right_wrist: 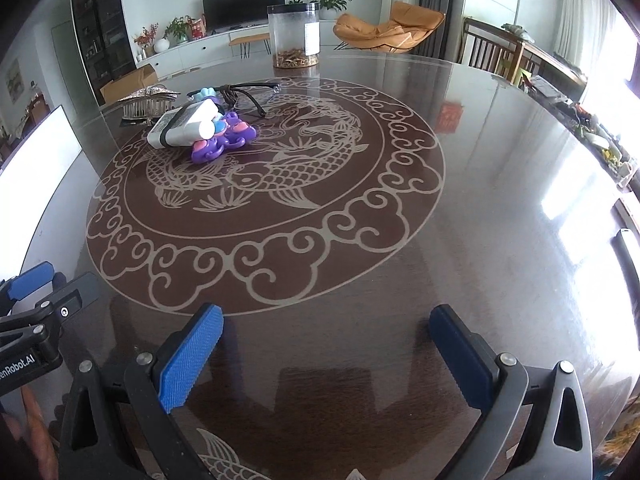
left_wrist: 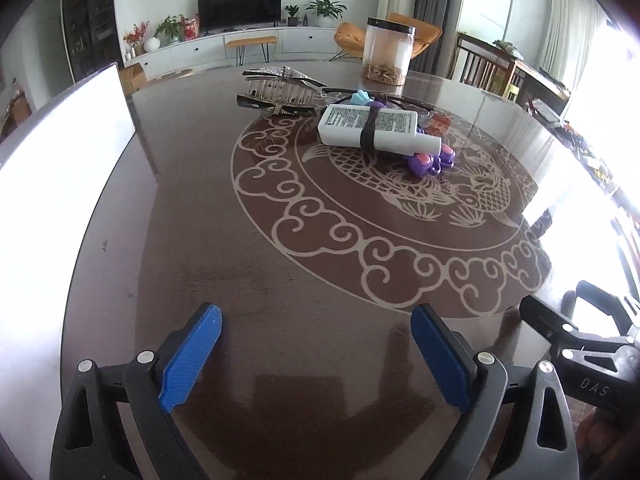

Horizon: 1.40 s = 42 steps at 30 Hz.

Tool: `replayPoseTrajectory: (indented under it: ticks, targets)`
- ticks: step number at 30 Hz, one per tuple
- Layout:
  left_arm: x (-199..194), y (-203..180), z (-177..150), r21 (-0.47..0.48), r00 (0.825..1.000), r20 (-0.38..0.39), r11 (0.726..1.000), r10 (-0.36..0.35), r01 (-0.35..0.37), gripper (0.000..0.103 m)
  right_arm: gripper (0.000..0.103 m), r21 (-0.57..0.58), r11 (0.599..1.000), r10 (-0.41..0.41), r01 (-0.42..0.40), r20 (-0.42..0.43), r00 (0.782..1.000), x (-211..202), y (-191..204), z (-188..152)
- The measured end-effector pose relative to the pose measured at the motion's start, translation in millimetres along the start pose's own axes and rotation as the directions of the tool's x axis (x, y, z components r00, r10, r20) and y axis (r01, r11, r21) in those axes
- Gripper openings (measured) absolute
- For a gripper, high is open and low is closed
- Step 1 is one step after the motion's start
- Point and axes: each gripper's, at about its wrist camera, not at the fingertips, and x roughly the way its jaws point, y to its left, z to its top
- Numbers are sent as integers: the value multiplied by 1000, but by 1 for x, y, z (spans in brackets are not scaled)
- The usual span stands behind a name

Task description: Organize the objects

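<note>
Hovering empty and wide open, left claw (left_wrist: 316,354) and right claw (right_wrist: 326,354); white bottle (left_wrist: 376,126), purple toy (left_wrist: 430,162), hair clip (left_wrist: 280,92) lie heaped at bench (left_wrist: 280,280) twelve o'clock, apparently unsorted.

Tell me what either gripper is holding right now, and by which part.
Nothing is held. The left gripper and the right gripper are both open over bare table, with nothing between their fingers.
</note>
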Motion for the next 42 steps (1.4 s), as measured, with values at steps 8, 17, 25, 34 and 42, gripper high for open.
replayPoseTrajectory:
  ticks: [8, 17, 25, 34, 42]
  targets:
    - [3, -8, 2, 41, 999, -25, 999, 23, -22, 103, 103, -1, 1000, 1, -1, 0, 1000, 0, 0, 0]
    - [3, -8, 2, 42, 999, -25, 999, 23, -22, 103, 103, 0, 1000, 0, 0, 0, 1000, 0, 0, 0]
    - [3, -8, 2, 42, 999, -24, 999, 22, -21, 103, 103, -1, 1000, 1, -1, 0, 1000, 0, 0, 0]
    - [3, -8, 2, 42, 999, -24, 999, 22, -21, 103, 103, -1, 1000, 1, -1, 0, 1000, 0, 0, 0]
    - [4, -7, 3, 42, 999, -24, 999, 22, -21, 103, 103, -1, 1000, 1, -1, 0, 1000, 0, 0, 0]
